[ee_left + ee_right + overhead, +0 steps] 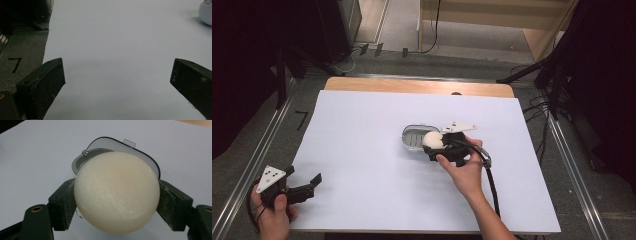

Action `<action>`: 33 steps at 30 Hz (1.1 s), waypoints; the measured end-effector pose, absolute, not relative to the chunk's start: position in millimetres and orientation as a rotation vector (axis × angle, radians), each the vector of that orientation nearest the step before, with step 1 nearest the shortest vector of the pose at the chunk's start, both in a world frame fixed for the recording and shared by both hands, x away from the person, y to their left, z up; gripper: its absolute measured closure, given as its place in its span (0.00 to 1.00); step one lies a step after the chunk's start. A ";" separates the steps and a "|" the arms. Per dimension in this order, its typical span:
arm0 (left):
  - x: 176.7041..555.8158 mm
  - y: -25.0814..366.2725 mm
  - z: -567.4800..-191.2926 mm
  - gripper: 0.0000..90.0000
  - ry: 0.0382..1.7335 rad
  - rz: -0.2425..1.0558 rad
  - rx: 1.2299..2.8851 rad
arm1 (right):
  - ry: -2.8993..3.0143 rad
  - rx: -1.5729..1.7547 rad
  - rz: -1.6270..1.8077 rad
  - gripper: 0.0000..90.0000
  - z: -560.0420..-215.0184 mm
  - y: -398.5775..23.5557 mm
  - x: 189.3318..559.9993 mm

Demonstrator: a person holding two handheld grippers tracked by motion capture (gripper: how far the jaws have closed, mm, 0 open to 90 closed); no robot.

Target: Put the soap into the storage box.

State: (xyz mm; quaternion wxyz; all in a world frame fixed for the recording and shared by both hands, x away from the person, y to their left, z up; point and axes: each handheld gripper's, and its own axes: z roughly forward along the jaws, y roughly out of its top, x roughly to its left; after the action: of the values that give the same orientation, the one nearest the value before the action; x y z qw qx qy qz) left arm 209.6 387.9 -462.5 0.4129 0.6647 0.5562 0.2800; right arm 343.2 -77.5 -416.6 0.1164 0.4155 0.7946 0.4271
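The right tongs [117,202] pinch a round cream soap bar [117,192] just above the open soap dish [80,163], seemingly to set it inside; left tongs [117,82], spread, wait far from the dish.

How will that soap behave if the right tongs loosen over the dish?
The soap is rounded and smooth, so it would probably slip or roll. It looks solid, likely stiff. The right tongs grip only its curved sides above the dish.
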 end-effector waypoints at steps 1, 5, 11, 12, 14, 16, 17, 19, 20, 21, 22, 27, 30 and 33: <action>209.7 387.9 -462.5 0.00 1.399 0.703 1.671 | 2.327 1.215 1.250 0.28 -416.4 -76.2 344.2; 209.6 388.0 -462.5 0.00 1.398 0.704 1.672 | 2.327 1.224 1.243 0.28 -416.1 -72.8 347.8; 209.8 387.8 -462.6 0.00 1.399 0.702 1.669 | 2.335 1.217 1.235 0.28 -416.0 -68.8 351.6; 209.7 388.0 -462.5 0.00 1.398 0.703 1.671 | 2.336 1.215 1.234 0.28 -416.4 -68.3 352.4; 209.7 388.0 -462.5 0.00 1.398 0.702 1.672 | 2.338 1.217 1.228 0.28 -417.4 -67.1 354.0; 209.7 388.1 -462.5 0.00 1.399 0.702 1.672 | 2.337 1.224 1.229 0.28 -418.6 -66.1 355.6; 209.7 388.0 -462.5 0.00 1.399 0.702 1.672 | 2.337 1.225 1.226 0.28 -419.1 -65.6 356.3; 209.6 388.0 -462.5 0.00 1.400 0.702 1.671 | 2.338 1.230 1.225 0.28 -419.6 -64.3 357.1; 209.7 388.0 -462.5 0.00 1.399 0.702 1.672 | 2.339 1.226 1.221 0.28 -419.8 -63.7 357.7; 209.8 388.0 -462.5 0.00 1.399 0.702 1.671 | 2.341 1.224 1.222 0.28 -419.8 -63.2 358.1; 209.7 388.0 -462.5 0.00 1.399 0.702 1.671 | 2.340 1.228 1.225 0.28 -419.9 -62.0 358.6; 209.8 388.0 -462.6 0.00 1.398 0.701 1.669 | 2.336 1.232 1.234 0.28 -421.5 -59.4 361.7; 209.8 388.0 -462.6 0.00 1.398 0.702 1.670 | 2.334 1.246 1.237 0.28 -423.3 -58.5 364.0; 209.7 388.0 -462.6 0.00 1.398 0.701 1.668 | 2.336 1.249 1.224 0.28 -425.2 -56.9 366.1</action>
State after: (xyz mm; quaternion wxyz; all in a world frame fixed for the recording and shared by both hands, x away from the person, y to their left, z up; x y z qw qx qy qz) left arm 209.7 388.0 -462.6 0.4145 0.6639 0.5564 0.2791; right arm 366.1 -56.9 -425.2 0.1115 0.4252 0.7956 0.4169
